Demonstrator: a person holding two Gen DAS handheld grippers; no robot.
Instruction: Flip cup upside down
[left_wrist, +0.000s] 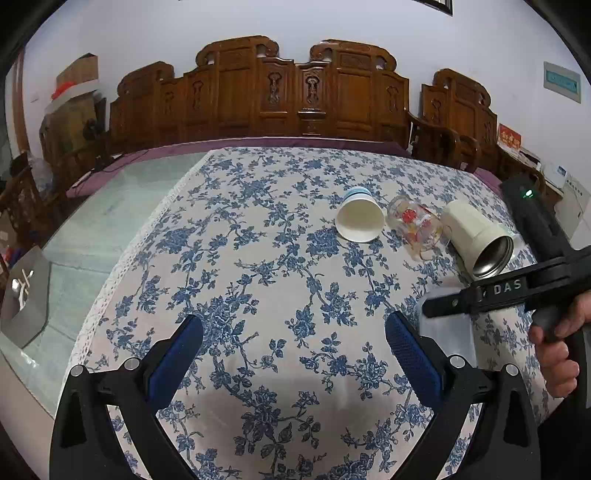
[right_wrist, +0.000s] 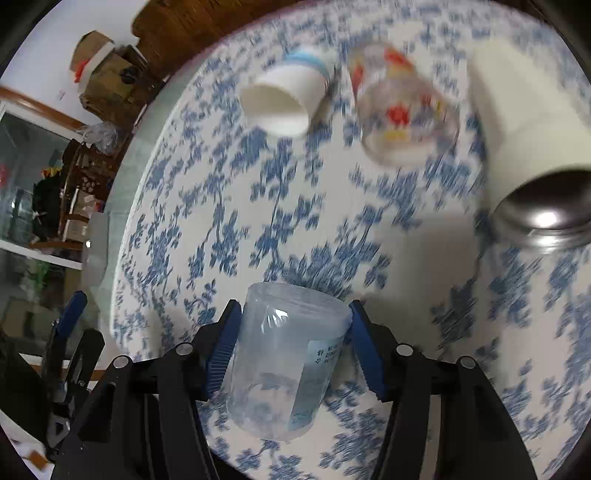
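Observation:
My right gripper (right_wrist: 293, 314) is shut on a clear plastic cup (right_wrist: 284, 358), held between the blue pads above the floral tablecloth, closed end away from the camera and open end towards it. In the left wrist view the same cup (left_wrist: 447, 332) shows as a pale translucent shape under the right gripper's black body, at the right. My left gripper (left_wrist: 293, 334) is open and empty, low over the cloth near the front. The right wrist view is blurred by motion.
Three vessels lie on their sides at the far right of the table: a white paper cup (left_wrist: 358, 218), a glass mug with red print (left_wrist: 415, 225) and a cream steel tumbler (left_wrist: 478, 240). Bare glass tabletop (left_wrist: 110, 229) lies left of the cloth; carved wooden chairs (left_wrist: 258, 88) stand behind.

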